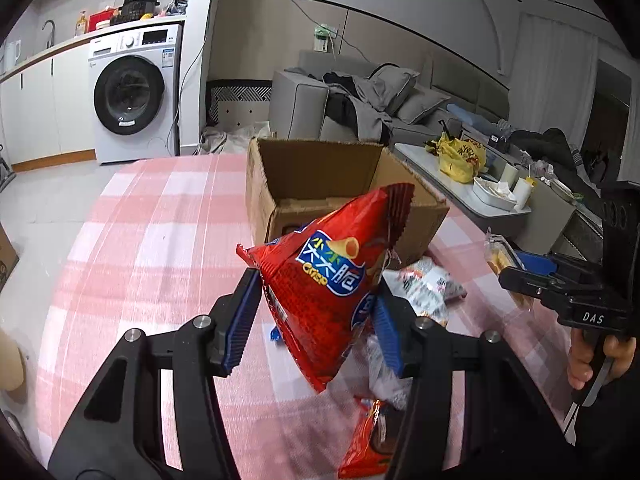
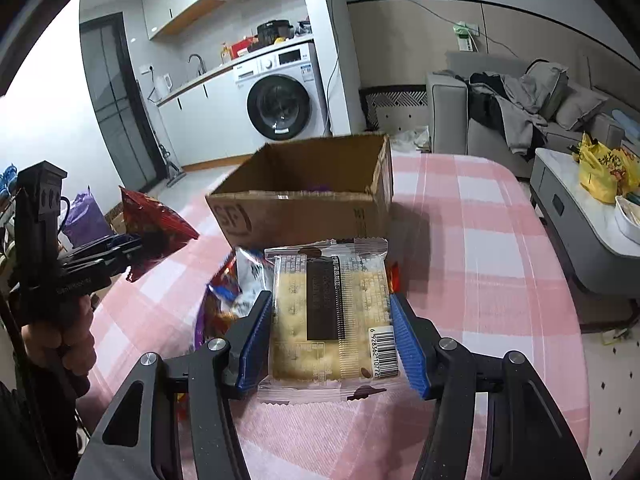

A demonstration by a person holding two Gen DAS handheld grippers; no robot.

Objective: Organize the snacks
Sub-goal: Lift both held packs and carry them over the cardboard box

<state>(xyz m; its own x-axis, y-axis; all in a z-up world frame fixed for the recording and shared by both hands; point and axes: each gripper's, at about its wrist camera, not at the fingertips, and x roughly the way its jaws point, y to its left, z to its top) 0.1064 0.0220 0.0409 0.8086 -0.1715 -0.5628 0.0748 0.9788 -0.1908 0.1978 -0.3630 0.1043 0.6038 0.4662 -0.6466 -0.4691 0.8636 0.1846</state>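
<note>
I have the left gripper (image 1: 316, 316) closed on a red crisp bag (image 1: 328, 280), fingers pinching its puffy body, held above the table (image 1: 140, 240) just short of the open cardboard box (image 1: 320, 172). The right gripper (image 2: 332, 336) is closed across a clear cracker pack (image 2: 332, 316), also lifted before the box. I judge the bag light, air-filled and slippery, its contents brittle, so a mild squeeze low on the body suits it; the pack is flat, stiffer, best held by its edges. I count one box, two held snacks, and a loose pile (image 1: 424, 288) of perhaps three or four packets on the table, overlapping too much to count surely.
</note>
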